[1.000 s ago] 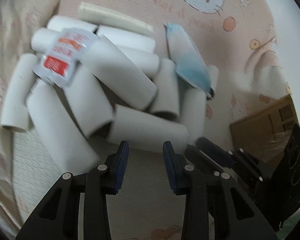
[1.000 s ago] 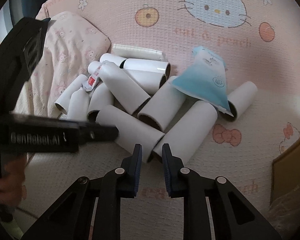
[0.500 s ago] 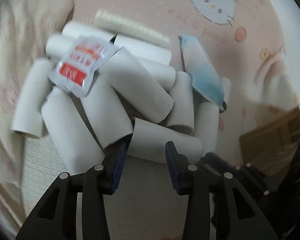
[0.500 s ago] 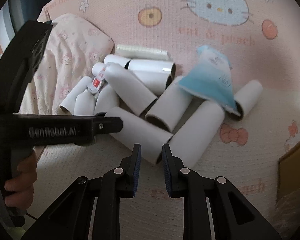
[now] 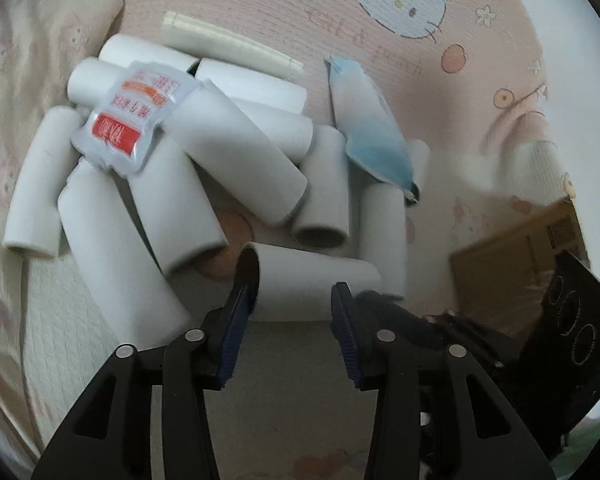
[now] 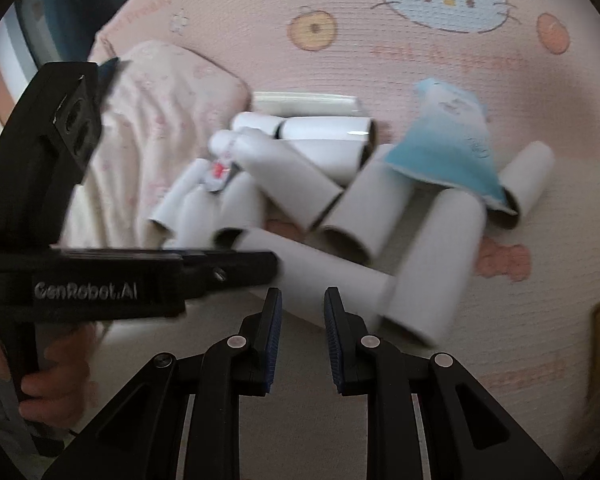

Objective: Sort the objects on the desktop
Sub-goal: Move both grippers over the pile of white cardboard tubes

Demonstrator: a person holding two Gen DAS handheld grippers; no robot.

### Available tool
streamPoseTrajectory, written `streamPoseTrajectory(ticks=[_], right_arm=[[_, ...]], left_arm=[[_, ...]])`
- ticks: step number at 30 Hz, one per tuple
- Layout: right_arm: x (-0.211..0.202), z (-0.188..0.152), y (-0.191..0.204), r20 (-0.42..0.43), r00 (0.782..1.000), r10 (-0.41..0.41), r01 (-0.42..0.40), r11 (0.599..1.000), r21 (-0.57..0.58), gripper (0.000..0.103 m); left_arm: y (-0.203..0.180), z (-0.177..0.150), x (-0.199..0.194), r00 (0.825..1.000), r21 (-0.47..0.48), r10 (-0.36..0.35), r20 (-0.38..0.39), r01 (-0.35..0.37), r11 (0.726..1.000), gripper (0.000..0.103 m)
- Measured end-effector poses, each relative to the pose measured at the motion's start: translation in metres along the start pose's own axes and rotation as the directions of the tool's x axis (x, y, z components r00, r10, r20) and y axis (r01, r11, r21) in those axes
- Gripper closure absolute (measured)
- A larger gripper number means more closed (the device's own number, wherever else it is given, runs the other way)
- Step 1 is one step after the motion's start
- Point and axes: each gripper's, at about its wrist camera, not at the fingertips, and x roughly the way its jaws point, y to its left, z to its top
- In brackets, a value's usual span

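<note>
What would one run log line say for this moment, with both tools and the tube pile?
left tool: closing, nearest paper tube between jaws | right tool: shut, empty | red sachet and blue pouch: atop pile

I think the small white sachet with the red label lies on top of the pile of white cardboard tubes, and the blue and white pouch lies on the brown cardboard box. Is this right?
One part is wrong. The blue and white pouch rests on the white cardboard tubes, not on the brown cardboard box, which sits apart at the right. The left wrist view shows this. The small white sachet with the red label does lie on top of the pile.
</note>
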Motion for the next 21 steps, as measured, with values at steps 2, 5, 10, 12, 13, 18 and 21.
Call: streamPoseTrajectory(ticks=[2, 5, 10, 12, 13, 18, 21], right_arm=[[-0.003, -0.005, 0.005, 0.005, 0.999, -0.047, 0.047, 0.998, -0.031, 0.085], [-0.006, -0.009, -0.004, -0.003, 0.998, -0.064, 0.064, 0.998, -0.003, 0.085], [-0.011, -0.016, -0.026, -0.009, 0.998, -0.057, 0.057, 0.991, 0.119, 0.085], [-0.007, -0.02, -0.029, -0.03, 0.998, -0.06, 0.064, 0.989, 0.136, 0.085], [-0.006, -0.021, -0.03, -0.037, 0.997, -0.061, 0.065, 0.988, 0.141, 0.085], [-0.001, -0.026, -0.026, -0.062, 0.996, -0.061, 0.069, 0.988, 0.136, 0.085], [0.002, -0.027, -0.023, -0.074, 0.995, -0.072, 0.081, 0.99, 0.115, 0.085]], left_arm=[[-0.002, -0.005, -0.001, 1.0, -0.001, 0.0, -0.011, 0.0, 1.0, 0.06], [-0.001, -0.011, -0.002, 1.0, -0.007, -0.011, -0.028, 0.011, 1.0, 0.06], [-0.002, -0.021, 0.0, 0.999, 0.011, 0.016, -0.048, -0.015, 1.0, 0.06], [-0.005, -0.023, -0.001, 0.998, 0.035, 0.049, -0.046, -0.047, 0.998, 0.06], [-0.005, -0.023, -0.003, 0.997, 0.045, 0.063, -0.041, -0.062, 0.997, 0.06], [-0.012, -0.015, -0.022, 0.99, 0.122, 0.134, 0.039, -0.138, 0.983, 0.06], [-0.013, -0.005, -0.027, 0.987, 0.15, 0.137, 0.078, -0.148, 0.978, 0.067]])
